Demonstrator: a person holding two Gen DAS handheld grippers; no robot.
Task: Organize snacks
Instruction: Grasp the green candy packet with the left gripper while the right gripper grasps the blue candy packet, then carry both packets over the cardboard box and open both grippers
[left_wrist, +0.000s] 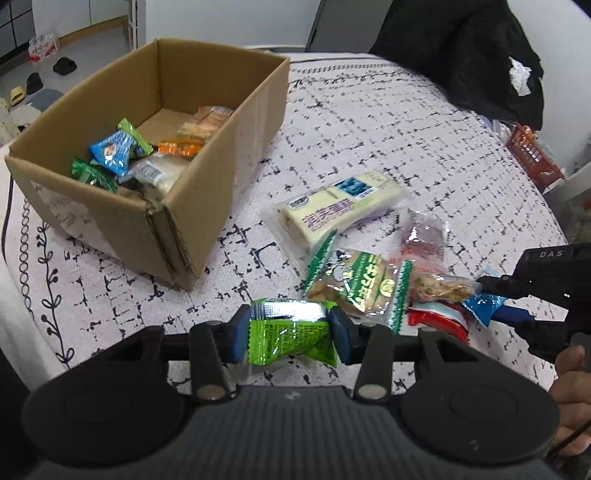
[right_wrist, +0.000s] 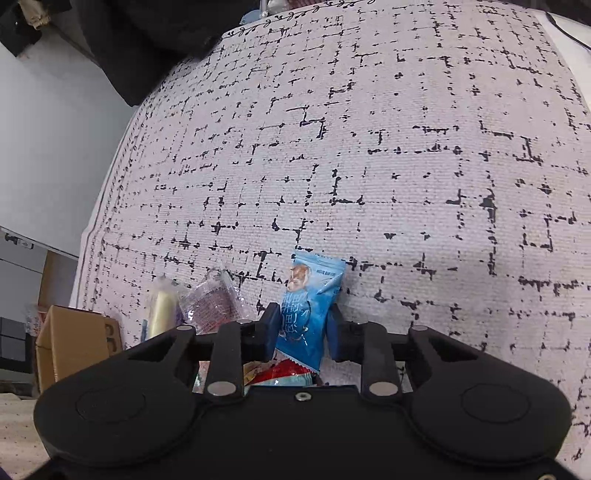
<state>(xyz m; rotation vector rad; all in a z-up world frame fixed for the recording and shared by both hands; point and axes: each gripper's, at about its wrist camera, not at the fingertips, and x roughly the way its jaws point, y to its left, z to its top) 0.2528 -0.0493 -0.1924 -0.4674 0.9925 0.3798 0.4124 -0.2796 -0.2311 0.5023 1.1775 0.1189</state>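
Clamped crosswise between the blue pads of the left hand-held gripper (left_wrist: 288, 334) is a green snack packet (left_wrist: 291, 332), crumpled a little where the pads press its two ends. The right hand-held gripper (right_wrist: 303, 328) has its jaws drawn in on a light blue snack packet (right_wrist: 312, 314); the pads sit against its sides and the top of the packet stands out ahead of the fingertips. It seems to rest at the edge of the loose pile, over a red-and-white wrapper (right_wrist: 280, 374).

Just ahead of the left hand-held gripper and to its right lies what remains on the patterned counter (left_wrist: 369, 129): a peanut bag with green trim (left_wrist: 354, 284), a long cream-coloured bar (left_wrist: 332, 206), a clear reddish wrapper (left_wrist: 424, 236) and a few smaller pieces. Ahead and to the left, well apart from the pile, stands the open cardboard box (left_wrist: 207, 177), already holding several packets.

Both pickups look made, so the step in hand is the carry to the box. My judgement is that each hand now needs to lift clear of the pile, swing left over the box's near wall, and only then open. The right has the longer reach, and the hands should go one after the other so they do not meet above the opening.
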